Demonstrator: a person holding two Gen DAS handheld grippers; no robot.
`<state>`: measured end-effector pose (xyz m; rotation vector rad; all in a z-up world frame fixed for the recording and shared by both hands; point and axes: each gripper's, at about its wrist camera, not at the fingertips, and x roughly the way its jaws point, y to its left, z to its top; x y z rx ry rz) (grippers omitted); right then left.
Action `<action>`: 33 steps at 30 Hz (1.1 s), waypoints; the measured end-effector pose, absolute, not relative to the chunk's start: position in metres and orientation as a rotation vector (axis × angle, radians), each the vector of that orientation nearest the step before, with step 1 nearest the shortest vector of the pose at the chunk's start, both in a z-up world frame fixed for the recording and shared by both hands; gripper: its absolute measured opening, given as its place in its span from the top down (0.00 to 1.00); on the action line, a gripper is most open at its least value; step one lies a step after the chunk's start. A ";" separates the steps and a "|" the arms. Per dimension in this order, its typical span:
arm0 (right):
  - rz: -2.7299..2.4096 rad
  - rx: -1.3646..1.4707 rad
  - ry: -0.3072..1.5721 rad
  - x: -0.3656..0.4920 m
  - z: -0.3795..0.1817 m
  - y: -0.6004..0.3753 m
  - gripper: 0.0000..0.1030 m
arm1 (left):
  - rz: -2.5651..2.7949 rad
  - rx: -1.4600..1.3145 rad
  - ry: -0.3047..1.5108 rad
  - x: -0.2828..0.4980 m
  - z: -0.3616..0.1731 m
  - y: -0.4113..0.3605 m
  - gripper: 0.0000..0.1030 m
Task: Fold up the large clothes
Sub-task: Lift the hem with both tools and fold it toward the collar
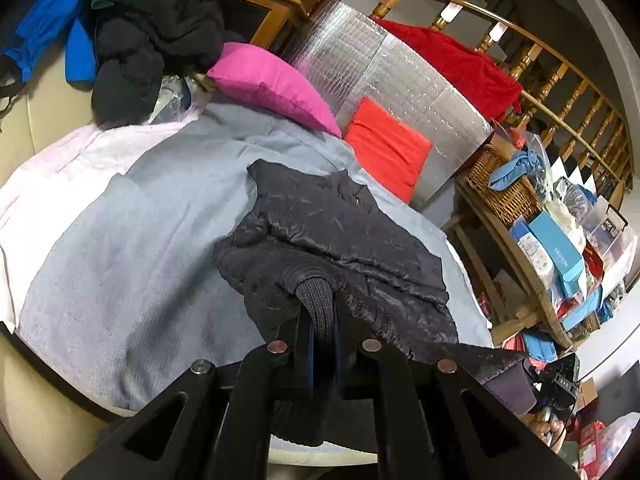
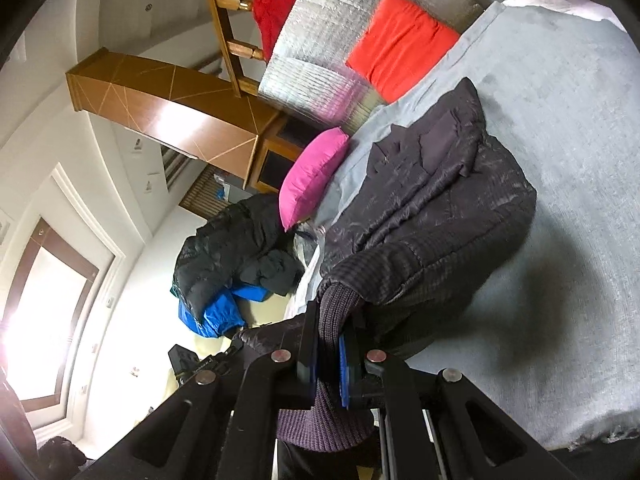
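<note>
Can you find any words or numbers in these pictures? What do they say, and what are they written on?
"FASHION": white letters down the side of a light blue cardboard box on the cluttered wooden shelf, in the left wrist view.
Clear plastic storage bin on the same shelf: a dark label, too small to read.
Black device near the bottom right of that view: tiny markings, too blurred to read.
Right wrist view: no readable words.

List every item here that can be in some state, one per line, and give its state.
Dark jacket: lying on the grey cover, part folded, knit hem lifted.
Left gripper: jaws shut on the hem.
Right gripper: jaws shut on the hem.
Pink cushion: propped, tilted.
Orange cushion: leaning on the silver panel.
</note>
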<state>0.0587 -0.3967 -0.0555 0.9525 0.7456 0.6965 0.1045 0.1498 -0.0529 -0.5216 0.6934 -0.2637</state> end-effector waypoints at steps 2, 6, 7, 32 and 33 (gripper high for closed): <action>0.695 0.969 0.738 0.057 -0.057 -0.399 0.92 | -0.263 -0.522 0.693 0.103 -0.052 0.150 0.92; 0.700 0.976 0.722 0.050 -0.058 -0.403 0.92 | -0.262 -0.501 0.682 0.099 -0.046 0.147 0.92; 0.700 0.975 0.719 0.049 -0.057 -0.403 0.92 | -0.262 -0.496 0.676 0.098 -0.043 0.146 0.92; 0.712 0.970 0.674 0.050 -0.050 -0.403 0.92 | -0.279 -0.462 0.642 0.102 -0.043 0.141 0.92; 0.710 0.969 0.675 0.050 -0.050 -0.404 0.92 | -0.281 -0.460 0.644 0.103 -0.043 0.141 0.92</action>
